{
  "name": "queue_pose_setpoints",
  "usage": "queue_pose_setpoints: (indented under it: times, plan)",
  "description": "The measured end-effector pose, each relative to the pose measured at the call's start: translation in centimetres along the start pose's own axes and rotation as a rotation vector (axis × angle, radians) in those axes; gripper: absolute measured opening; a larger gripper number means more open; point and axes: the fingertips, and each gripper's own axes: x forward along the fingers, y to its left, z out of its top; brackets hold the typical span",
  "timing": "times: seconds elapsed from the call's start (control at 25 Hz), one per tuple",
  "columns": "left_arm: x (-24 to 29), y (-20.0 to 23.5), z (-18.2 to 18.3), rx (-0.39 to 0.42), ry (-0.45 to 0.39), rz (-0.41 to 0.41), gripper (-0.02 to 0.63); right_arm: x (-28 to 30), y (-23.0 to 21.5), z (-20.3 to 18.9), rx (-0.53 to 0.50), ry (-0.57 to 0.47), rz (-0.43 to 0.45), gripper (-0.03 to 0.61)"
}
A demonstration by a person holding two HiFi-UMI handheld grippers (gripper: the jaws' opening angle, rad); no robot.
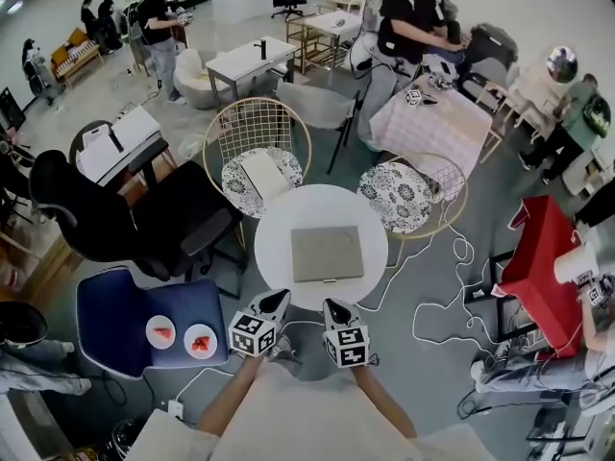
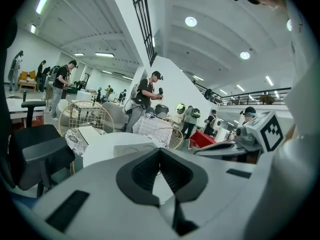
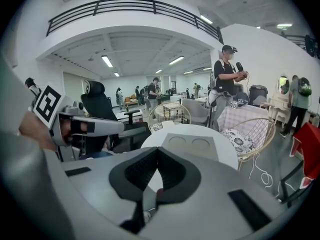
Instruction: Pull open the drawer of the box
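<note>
Box [image 1: 327, 254]: grey, flat and rectangular, lying at the middle of the round white table [image 1: 279, 227]. In the right gripper view its top [image 3: 192, 145] shows two shallow round recesses side by side. Its outline from the head view is a plain rectangle, so the drawer is not drawn out; I cannot tell which face carries it.

Left gripper [image 1: 278, 299]: held at the near edge of the table, tip pointing toward the box and well short of it. In its own view the dark pads [image 2: 142, 171] meet at the tip and nothing sits between them.

Right gripper [image 1: 333, 305]: just beside the left one, also at the near table edge and clear of the box. Its pads [image 3: 175, 171] likewise close to a point, with nothing held.

Wire chairs: two, beyond the table, each with a patterned cushion. The left one [image 1: 252, 123] carries a flat white item; the right one [image 1: 452, 195] has a bare seat.

Blue seat [image 1: 106, 325]: to my left, bearing two small plates [image 1: 161, 332] with red pieces on them.

Black office chair [image 1: 115, 221]: behind the blue seat.
</note>
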Motion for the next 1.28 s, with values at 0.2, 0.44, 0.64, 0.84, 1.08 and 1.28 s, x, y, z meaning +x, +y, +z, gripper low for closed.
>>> queue_pose_setpoints:
  times: [0.2, 0.44, 0.64, 0.84, 1.08, 1.28]
  plan:
    - [1.3, 2.9, 1.3, -0.002, 0.022, -0.033, 0.011, 2.3, -0.7, 2.0, 0.029, 0.002, -0.051, 0.015]
    - [2.8, 4.4, 0.6, -0.006, 0.070, -0.061, 0.011, 3.7, -1.5, 1.6, 0.066, 0.019, -0.079, 0.015]
    - [4.5, 3.6, -1.2, -0.022, 0.115, -0.049, 0.011, 4.1, -3.9, 0.7, 0.091, 0.025, -0.074, 0.015]
    - [5.9, 2.2, -2.8, -0.044, 0.128, -0.004, 0.011, 4.3, -6.8, 0.1, 0.092, 0.035, -0.034, 0.015]
    - [6.1, 1.3, -4.4, -0.080, 0.152, 0.049, 0.011, 4.7, -8.4, -1.0, 0.076, 0.072, 0.018, 0.015]
    - [5.2, 1.2, -7.1, -0.117, 0.193, 0.076, 0.011, 4.8, -7.6, -4.3, 0.098, 0.135, 0.047, 0.015]
